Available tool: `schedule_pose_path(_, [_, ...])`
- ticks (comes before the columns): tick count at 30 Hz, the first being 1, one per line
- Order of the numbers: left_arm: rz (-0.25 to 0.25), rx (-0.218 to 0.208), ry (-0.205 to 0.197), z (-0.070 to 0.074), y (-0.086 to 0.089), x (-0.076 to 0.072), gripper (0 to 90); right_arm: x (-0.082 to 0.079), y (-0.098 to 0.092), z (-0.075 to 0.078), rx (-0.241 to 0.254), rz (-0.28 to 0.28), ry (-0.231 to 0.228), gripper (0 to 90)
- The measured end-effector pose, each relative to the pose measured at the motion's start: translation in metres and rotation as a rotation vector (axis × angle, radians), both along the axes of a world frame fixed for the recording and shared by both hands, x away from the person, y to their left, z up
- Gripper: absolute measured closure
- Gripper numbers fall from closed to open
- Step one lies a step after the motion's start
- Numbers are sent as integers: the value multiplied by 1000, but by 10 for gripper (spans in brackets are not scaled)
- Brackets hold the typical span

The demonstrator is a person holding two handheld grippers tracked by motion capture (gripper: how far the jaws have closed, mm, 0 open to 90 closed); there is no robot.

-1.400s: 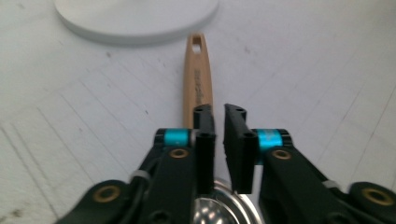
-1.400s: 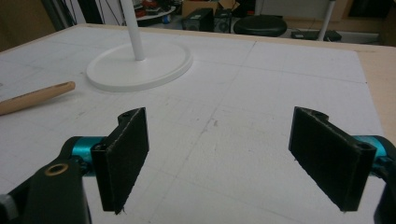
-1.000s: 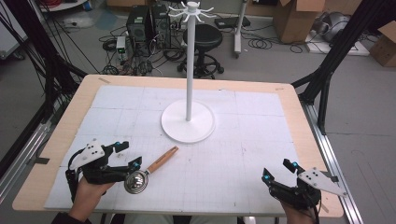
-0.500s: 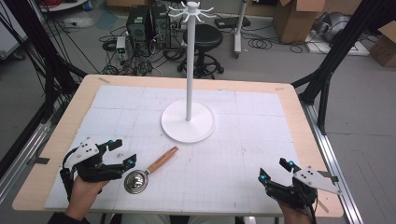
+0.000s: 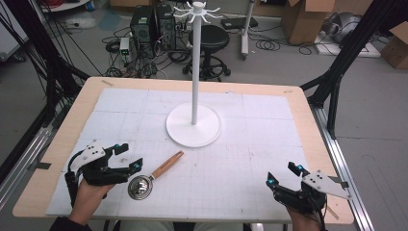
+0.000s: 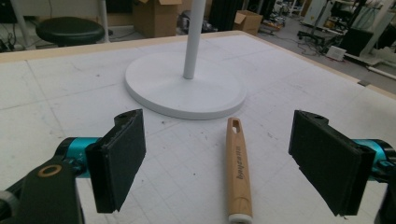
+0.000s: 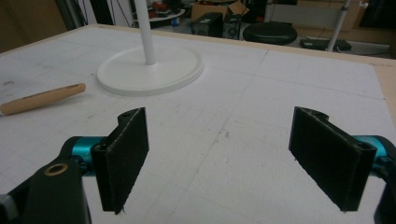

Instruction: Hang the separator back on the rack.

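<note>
The scoop [image 5: 154,175] lies flat on the counter [image 5: 57,144] at the near left, metal bowl nearest the person, wooden handle [image 6: 238,172] angled toward the white stand [image 5: 194,126]. The left gripper [image 5: 124,158] hovers just beside it, fingers [image 6: 116,165] spread wide and holding nothing. The right gripper [image 5: 285,175] waits well apart at the near right, likewise released. By my judgement nothing is done yet: grasping and hanging remain.
</note>
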State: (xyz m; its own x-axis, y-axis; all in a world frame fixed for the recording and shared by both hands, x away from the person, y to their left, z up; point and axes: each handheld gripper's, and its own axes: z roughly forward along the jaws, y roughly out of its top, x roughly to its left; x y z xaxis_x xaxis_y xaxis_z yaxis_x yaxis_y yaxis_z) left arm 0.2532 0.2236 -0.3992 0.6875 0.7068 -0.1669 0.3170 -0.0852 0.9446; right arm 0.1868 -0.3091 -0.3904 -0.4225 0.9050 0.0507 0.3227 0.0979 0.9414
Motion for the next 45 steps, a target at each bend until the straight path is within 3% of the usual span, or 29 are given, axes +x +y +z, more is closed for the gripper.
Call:
schedule_pose_path(2, [-9,2,17,-1,-5,2,194,1,1,-1,-8,11,-1,186])
schedule_pose_path(5, [-51,43,67,-4,-16,9,212,2,3,-2,-8,20,4,186])
schedule_pose_path(13, [-94,211,184,-21,-62,36,253,3,-2,-2,-3,13,2,186])
schedule_pose_path(17, [-128,297,219,-27,-80,44,278,3,-1,-3,-4,16,4,186])
schedule_pose_path(22, [-145,342,259,-34,-91,50,305,3,-1,-2,-4,15,6,186])
schedule_pose_path(25, [-133,366,281,-37,-91,54,368,4,0,-2,-8,17,6,186])
schedule_pose_path(35, [-127,383,292,-39,-92,57,506,3,-1,-2,-6,10,6,187])
schedule_pose_path(45, [-115,425,262,-39,-95,53,577,4,-1,-3,-8,9,11,187])
